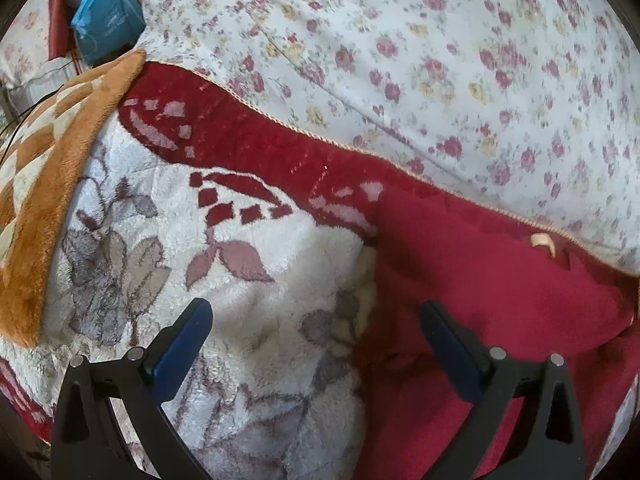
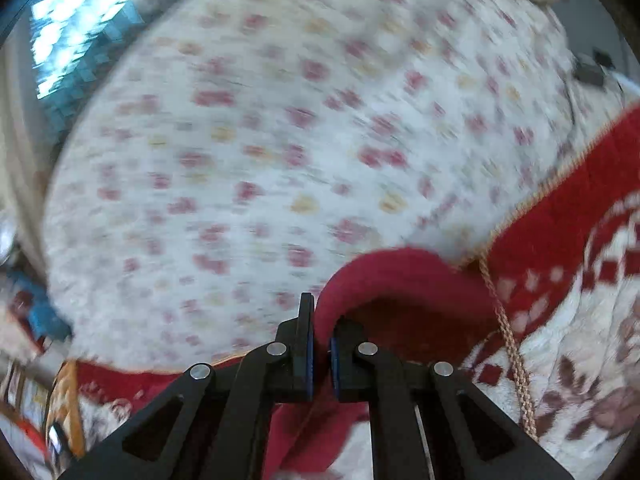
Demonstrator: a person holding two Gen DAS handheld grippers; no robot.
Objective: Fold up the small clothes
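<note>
A small dark red garment [image 1: 480, 280] lies on a plush red-and-white blanket [image 1: 248, 264] at the right of the left wrist view. My left gripper [image 1: 316, 320] hovers over its left edge, jaws wide apart with nothing between them; its right finger [image 1: 452, 352] is above the red cloth. In the blurred right wrist view, my right gripper [image 2: 321, 340] is shut on a fold of the red garment [image 2: 384, 276], which arches up and to the right from the pads. A tan cord [image 2: 508, 332] hangs beside it.
A floral white bedcover [image 1: 440, 60] spreads behind the blanket. An orange-and-cream checked blanket [image 1: 44, 184] lies at the left, with a blue bag [image 1: 106, 20] beyond it. A bright window [image 2: 76, 32] shows at the upper left of the right wrist view.
</note>
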